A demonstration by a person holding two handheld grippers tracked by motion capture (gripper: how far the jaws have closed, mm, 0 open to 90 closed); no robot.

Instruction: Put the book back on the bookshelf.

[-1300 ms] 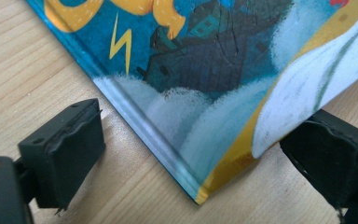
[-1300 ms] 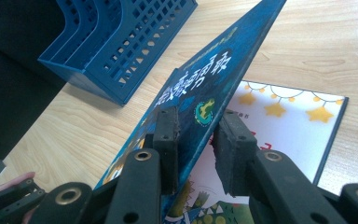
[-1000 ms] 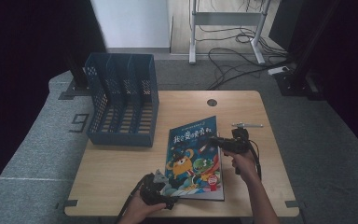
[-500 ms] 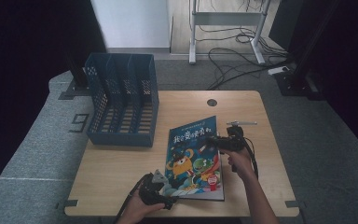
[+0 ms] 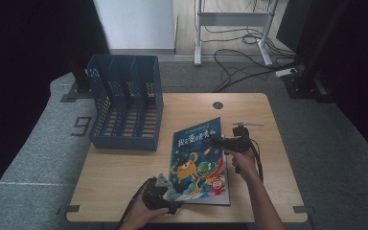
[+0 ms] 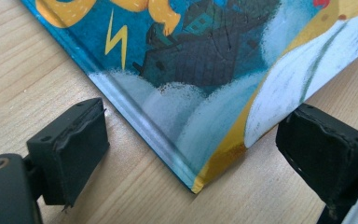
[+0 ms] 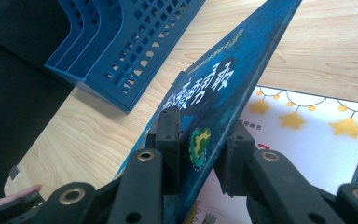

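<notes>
A colourful picture book (image 5: 199,158) lies on the wooden table (image 5: 124,177). Its front cover (image 7: 223,88) is lifted at the right edge, and a white inner page with yellow stars (image 7: 307,135) shows beneath. My right gripper (image 5: 219,141) (image 7: 200,149) is shut on that cover's edge. My left gripper (image 5: 172,203) (image 6: 193,154) stands open at the book's near left corner (image 6: 196,185), one jaw on each side of the corner, apart from it.
A blue perforated file rack (image 5: 124,103) (image 7: 121,51) with several slots stands at the table's back left. A round cable hole (image 5: 217,105) and a thin pen-like item (image 5: 249,124) lie behind the book. Cables cross the floor beyond.
My right gripper has shifted left over the book with the cover's right edge in it, lifting the cover. The left gripper stays near the book's corner.
</notes>
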